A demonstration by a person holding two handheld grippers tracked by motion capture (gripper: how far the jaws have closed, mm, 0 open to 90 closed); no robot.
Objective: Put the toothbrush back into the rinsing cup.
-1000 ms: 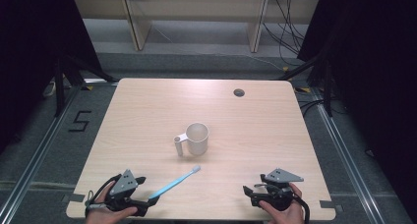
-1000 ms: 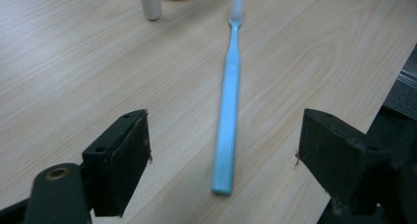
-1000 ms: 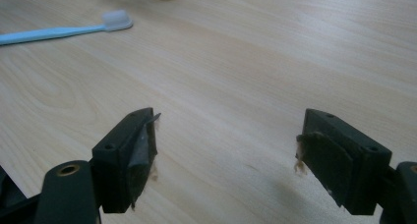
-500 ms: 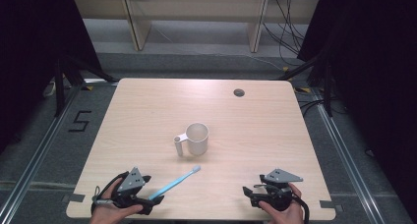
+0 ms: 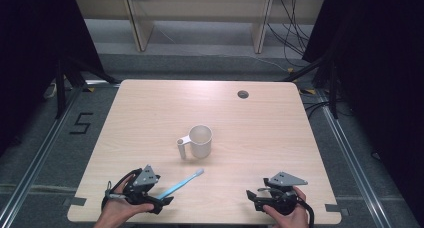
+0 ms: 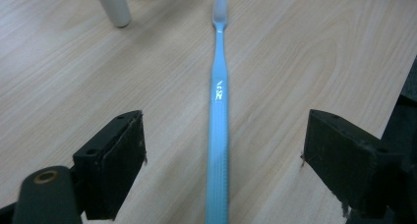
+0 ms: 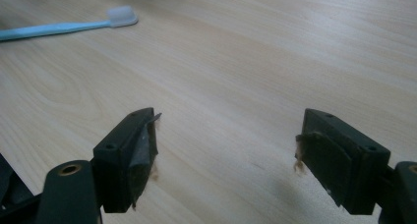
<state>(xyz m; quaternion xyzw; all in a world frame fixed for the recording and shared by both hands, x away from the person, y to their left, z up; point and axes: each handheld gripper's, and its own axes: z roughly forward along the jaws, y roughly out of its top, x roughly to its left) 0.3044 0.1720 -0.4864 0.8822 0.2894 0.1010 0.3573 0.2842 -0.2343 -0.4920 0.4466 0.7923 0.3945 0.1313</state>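
Note:
A light blue toothbrush [image 5: 180, 183] with a white head lies flat on the wooden table [image 5: 150, 118], pointing toward a white mug [image 5: 199, 141] at the centre. My left gripper [image 5: 161, 200] sits at the near left edge, open, its jaws on either side of the toothbrush [image 6: 217, 116] handle without touching it. The mug's handle [image 6: 114, 6] shows at the top of the left gripper view. My right gripper [image 5: 251, 197] rests open at the near right edge, nothing between its jaws. In the right gripper view the toothbrush [image 7: 64, 26] lies far off at the upper left.
A round cable hole [image 5: 243, 94] sits near the table's far edge. Shelving and cables stand on the floor beyond the table. A floor marking "5" [image 5: 80, 123] lies left of the table.
My left gripper has slid right and forward along the near edge, so the toothbrush handle now lies between its open jaws. The right gripper has stayed put.

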